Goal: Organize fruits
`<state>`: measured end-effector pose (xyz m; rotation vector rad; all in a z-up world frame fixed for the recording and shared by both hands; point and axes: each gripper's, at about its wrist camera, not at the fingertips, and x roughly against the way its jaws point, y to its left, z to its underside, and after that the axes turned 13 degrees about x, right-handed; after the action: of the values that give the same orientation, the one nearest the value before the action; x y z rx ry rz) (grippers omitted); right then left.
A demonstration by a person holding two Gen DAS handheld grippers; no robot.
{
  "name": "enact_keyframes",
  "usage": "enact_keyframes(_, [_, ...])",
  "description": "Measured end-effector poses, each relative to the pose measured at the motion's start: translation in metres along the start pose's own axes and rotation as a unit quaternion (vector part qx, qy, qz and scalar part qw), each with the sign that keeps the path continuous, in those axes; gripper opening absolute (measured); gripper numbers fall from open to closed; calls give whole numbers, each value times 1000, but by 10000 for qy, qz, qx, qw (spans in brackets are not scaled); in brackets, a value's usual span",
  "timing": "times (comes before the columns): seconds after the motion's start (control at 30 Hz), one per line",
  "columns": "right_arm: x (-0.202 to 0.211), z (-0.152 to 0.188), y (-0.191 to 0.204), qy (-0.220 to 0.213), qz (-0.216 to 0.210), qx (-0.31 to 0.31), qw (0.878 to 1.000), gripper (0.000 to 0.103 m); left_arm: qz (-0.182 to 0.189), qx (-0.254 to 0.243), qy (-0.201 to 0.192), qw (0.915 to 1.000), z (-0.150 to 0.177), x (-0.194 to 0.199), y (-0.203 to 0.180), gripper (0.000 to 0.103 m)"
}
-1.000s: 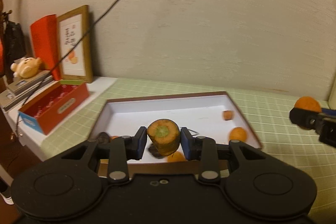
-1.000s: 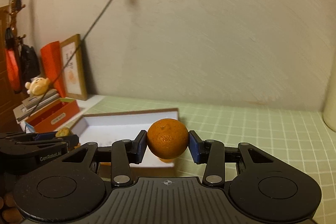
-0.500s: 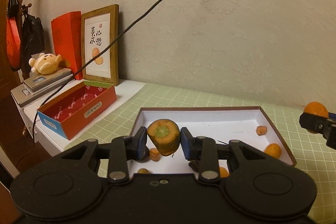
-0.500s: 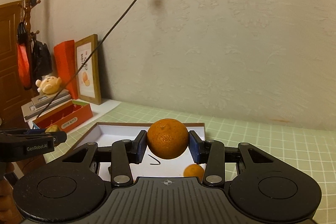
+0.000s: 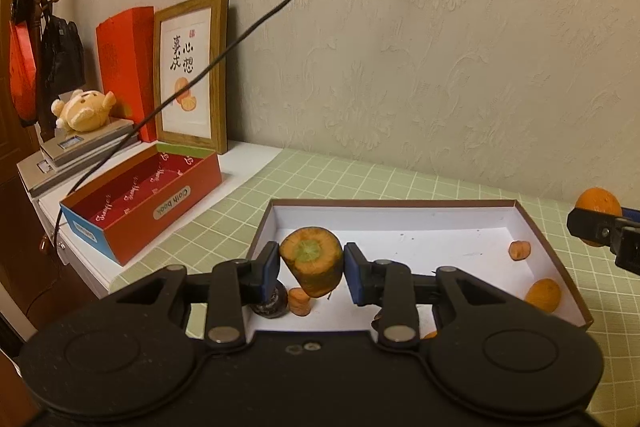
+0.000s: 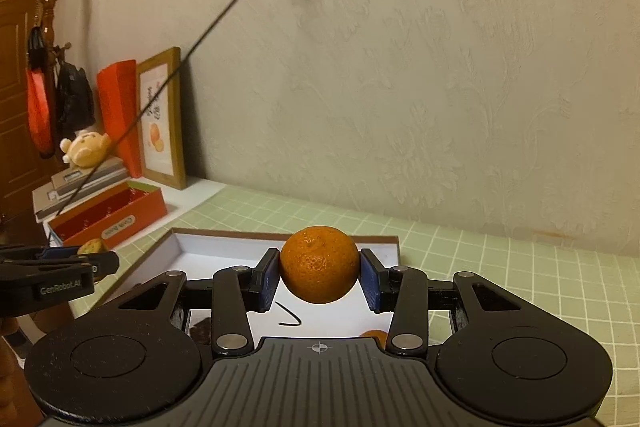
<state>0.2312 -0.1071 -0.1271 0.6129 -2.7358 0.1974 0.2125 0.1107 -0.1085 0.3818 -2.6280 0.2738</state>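
Observation:
My left gripper [image 5: 311,269] is shut on a carrot chunk [image 5: 312,261] with a green-cored cut face, held above the near left part of a white tray [image 5: 392,213] with a brown rim. My right gripper [image 6: 319,277] is shut on a round orange mandarin [image 6: 319,263], held above the same tray [image 6: 224,239]. In the tray lie a small carrot slice [image 5: 300,301], another slice [image 5: 520,249], a small orange fruit [image 5: 543,294] and a dark piece [image 5: 274,303]. The right gripper also shows at the right edge of the left wrist view [image 5: 600,223].
A red open box [image 5: 140,203] stands left of the tray on a white shelf. Behind it are a framed picture [image 5: 190,75], a red folder [image 5: 124,67], a plush toy [image 5: 82,109] on a scale, and a black cable [image 5: 256,23]. The wall is close behind the green grid mat [image 5: 360,179].
Both grippers have risen and drawn back from the tray, still holding their items. The view has swung left, so more of the red box and shelf shows.

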Motion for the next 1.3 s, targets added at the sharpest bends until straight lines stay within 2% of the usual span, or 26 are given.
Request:
enact_keyframes(0.6, [-63, 1, -22, 481, 65, -141, 9987, 43, -98, 29, 305, 9995, -7, -55, -6, 26])
enact_keyframes(0.7, [-73, 3, -22, 599, 120, -169, 9980, 43, -147, 31, 370, 9992, -7, -65, -7, 31])
enact_keyframes(0.73, [-75, 3, -24, 615, 144, -201, 9978, 48, -196, 57, 391, 9990, -8, -68, -6, 38])
enact_keyframes(0.77, [-75, 3, -25, 601, 191, -235, 9977, 56, -241, 86, 420, 9988, -8, -69, -6, 56])
enact_keyframes(0.8, [-74, 3, -27, 553, 244, -275, 9978, 77, -277, 118, 400, 9987, -9, -69, -4, 64])
enact_keyframes(0.83, [-70, 2, -28, 466, 308, -314, 9979, 81, -324, 131, 316, 9989, -10, -66, -4, 68])
enact_keyframes(0.9, [-62, -2, -29, 277, 375, -301, 9985, 81, -293, 117, 199, 9993, -15, -59, -3, 70])
enact_keyframes(0.97, [-54, -5, -30, 130, 421, -275, 9987, 81, -313, 189, 91, 9993, -19, -52, -1, 84])
enact_keyframes(1.07, [-42, -8, -30, 2, 386, -313, 9988, 81, -362, 160, -96, 9992, -25, -40, -2, 90])
enact_keyframes(1.1, [-39, -10, -30, -32, 352, -321, 9989, 84, -404, 136, -150, 9990, -26, -36, -3, 92])
enact_keyframes(1.13, [-35, -11, -29, -80, 310, -317, 9990, 93, -439, 139, -174, 9988, -28, -31, -3, 95])
enact_keyframes(1.2, [-24, -13, -27, -174, 378, -272, 9988, 103, -444, 202, -145, 9987, -30, -23, -2, 95])
enact_keyframes(1.3, [-11, -17, -25, -262, 326, -240, 9988, 103, -438, 177, -81, 9988, -32, -12, -3, 97])
